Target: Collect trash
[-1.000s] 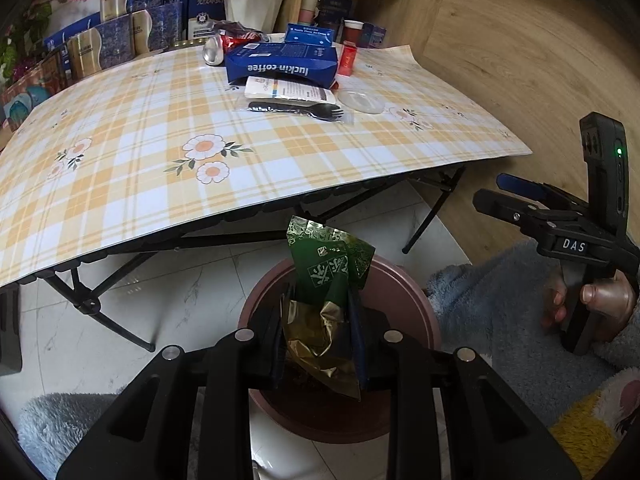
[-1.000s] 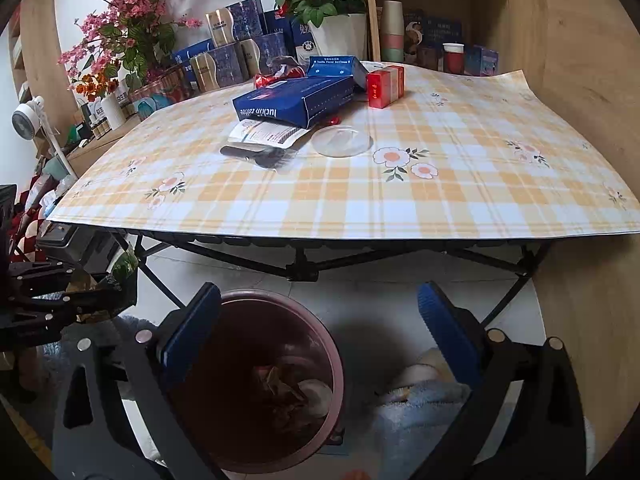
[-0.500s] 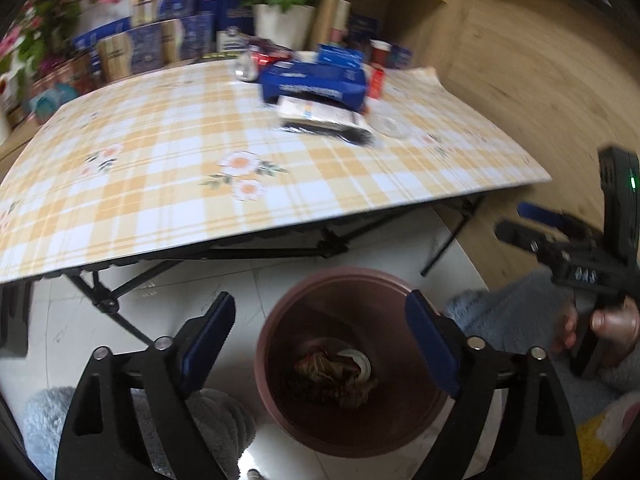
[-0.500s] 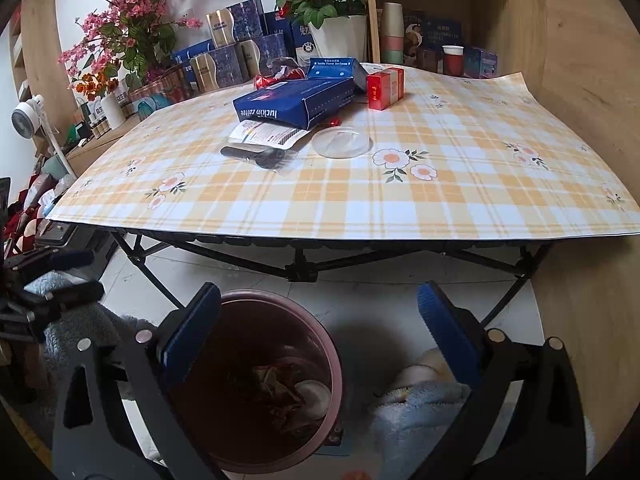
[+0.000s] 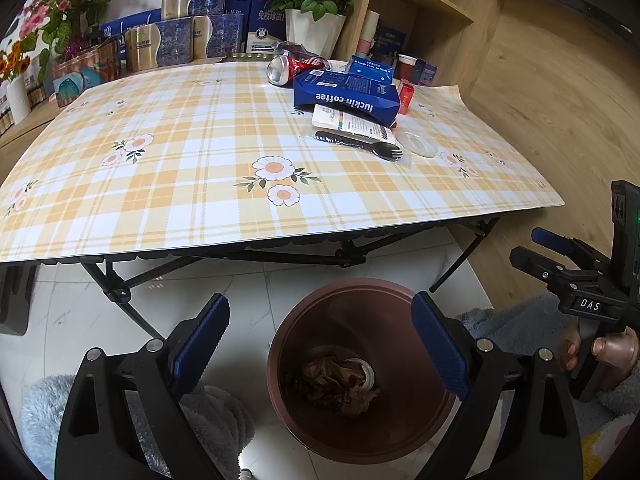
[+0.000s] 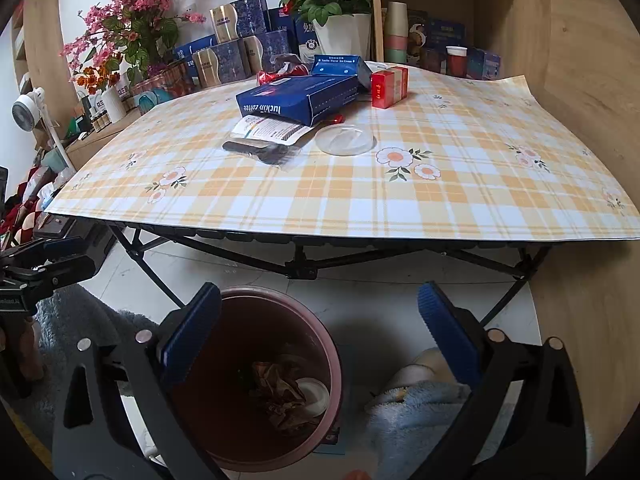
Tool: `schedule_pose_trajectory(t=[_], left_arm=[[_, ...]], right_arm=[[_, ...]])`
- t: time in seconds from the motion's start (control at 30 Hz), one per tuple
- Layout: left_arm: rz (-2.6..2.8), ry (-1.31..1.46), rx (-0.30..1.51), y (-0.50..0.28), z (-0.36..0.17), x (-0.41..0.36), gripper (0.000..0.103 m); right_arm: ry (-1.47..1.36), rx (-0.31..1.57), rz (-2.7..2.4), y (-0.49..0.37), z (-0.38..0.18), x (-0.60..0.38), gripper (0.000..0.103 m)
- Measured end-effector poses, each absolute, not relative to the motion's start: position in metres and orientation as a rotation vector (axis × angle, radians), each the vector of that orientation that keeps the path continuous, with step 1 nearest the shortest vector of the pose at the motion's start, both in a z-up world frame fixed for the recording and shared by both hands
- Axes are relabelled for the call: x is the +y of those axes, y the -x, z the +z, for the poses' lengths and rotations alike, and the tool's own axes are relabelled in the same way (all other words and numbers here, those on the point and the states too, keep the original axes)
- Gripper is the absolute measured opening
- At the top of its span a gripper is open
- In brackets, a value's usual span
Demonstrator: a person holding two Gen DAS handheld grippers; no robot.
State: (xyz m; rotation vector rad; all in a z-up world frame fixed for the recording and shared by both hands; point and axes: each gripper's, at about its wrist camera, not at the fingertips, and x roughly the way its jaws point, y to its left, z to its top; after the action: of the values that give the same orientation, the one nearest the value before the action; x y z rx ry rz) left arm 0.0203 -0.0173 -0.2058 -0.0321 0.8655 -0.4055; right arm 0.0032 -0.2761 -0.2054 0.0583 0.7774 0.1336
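Note:
My left gripper [image 5: 320, 304] hangs over the brown bin [image 5: 420, 420]; its jaws are opening and nothing is between them. Crumpled wrappers and a white cup [image 5: 340, 384] lie at the bin's bottom. My right gripper [image 6: 320, 292] stands open and empty above the same bin [image 6: 338, 376], a little to its right. On the checked table lie a blue coffee box [image 5: 346, 96], a crushed red can [image 5: 284, 70], a white packet [image 5: 352, 124], a wrapped black fork [image 5: 360, 146] and a clear lid [image 5: 418, 144].
Black folding table legs [image 5: 344, 254] cross just behind the bin. A potted rose [image 5: 312, 24], gift boxes [image 5: 192, 36] and a wooden shelf [image 5: 420, 8] line the back. A person's fluffy blue sleeve [image 5: 520, 332] and slippers [image 6: 420, 396] sit beside the bin.
The left gripper opened and the green-and-gold wrapper it held dropped into the bin. Its view swung slightly. The right gripper stayed where it was.

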Motion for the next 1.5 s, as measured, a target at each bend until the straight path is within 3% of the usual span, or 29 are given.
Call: schedule_pose_trajectory(t=[0.93, 1.27, 1.5], left_arm=[[-0.385, 0.091, 0.824, -0.03, -0.186, -0.003, 0.09], [-0.333, 0.229, 0.748, -0.085, -0.144, 0.032, 0.09], [-0.296, 0.258, 0.717, -0.109, -0.145, 0.046, 0.09]], right_arm=[[0.001, 0.838, 0.082, -0.027, -0.2, -0.277, 0.097], [0.407, 0.719, 0.043, -0.136, -0.153, -0.221, 0.097], [0.6, 0.696, 0.009, -0.213, -0.172, -0.17, 0.097]])
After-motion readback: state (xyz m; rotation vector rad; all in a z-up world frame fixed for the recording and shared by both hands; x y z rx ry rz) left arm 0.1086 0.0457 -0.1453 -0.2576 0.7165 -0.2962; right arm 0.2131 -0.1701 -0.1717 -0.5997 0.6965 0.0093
